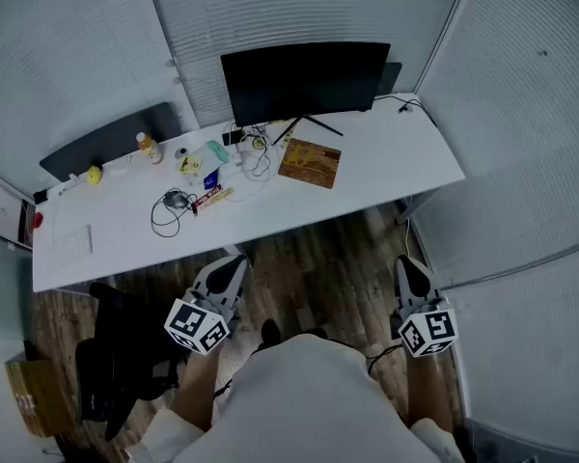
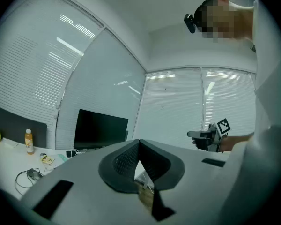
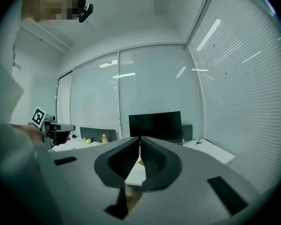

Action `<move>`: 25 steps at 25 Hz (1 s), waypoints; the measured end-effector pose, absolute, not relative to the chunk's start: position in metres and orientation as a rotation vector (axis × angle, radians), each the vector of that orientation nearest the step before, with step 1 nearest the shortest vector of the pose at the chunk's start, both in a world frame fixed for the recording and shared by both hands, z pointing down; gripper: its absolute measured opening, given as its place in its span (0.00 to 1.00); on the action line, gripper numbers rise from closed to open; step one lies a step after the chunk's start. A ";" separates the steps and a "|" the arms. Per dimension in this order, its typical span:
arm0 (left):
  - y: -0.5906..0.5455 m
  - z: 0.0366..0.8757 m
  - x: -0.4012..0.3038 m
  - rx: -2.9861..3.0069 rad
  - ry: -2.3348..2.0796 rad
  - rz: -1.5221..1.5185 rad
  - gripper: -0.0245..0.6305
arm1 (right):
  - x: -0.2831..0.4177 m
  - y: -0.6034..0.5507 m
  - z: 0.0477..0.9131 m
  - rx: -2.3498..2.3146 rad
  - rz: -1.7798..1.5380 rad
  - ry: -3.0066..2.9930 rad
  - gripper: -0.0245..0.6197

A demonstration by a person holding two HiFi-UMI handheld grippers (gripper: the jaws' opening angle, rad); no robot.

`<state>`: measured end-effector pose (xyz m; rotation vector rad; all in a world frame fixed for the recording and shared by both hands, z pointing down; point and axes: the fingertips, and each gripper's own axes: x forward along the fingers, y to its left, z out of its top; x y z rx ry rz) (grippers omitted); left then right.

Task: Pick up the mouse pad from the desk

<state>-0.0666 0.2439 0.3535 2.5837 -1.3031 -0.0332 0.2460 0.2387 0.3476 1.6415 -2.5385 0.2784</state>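
Closed and empty, the left tongs (image 1: 234, 260) and right tongs (image 1: 405, 262) hang clear of the white table's (image 1: 270, 222) front edge, the brown rectangular mouse pad (image 1: 310, 162) lying farther back.

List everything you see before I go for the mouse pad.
desk: one, white, ahead
monitor: one, black, desk's back edge
mouse pad: one, brown, before the monitor
bottle: one, yellow-orange, desk's left part
cables: tangle, black and white, desk's middle
chair: one, black, floor at left
cardboard box: one, brown, floor, lower left
left gripper: one, grey, shut, empty, short of the desk
right gripper: one, grey, shut, empty, short of the desk
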 end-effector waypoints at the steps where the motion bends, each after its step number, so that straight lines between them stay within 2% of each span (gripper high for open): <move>1: 0.243 0.355 -0.067 2.589 -1.301 -0.032 0.06 | 0.245 0.238 0.348 1.643 0.277 -2.538 0.10; 25: 0.227 0.371 -0.114 2.641 -1.143 -0.002 0.06 | 0.189 0.241 0.355 1.760 0.321 -2.473 0.10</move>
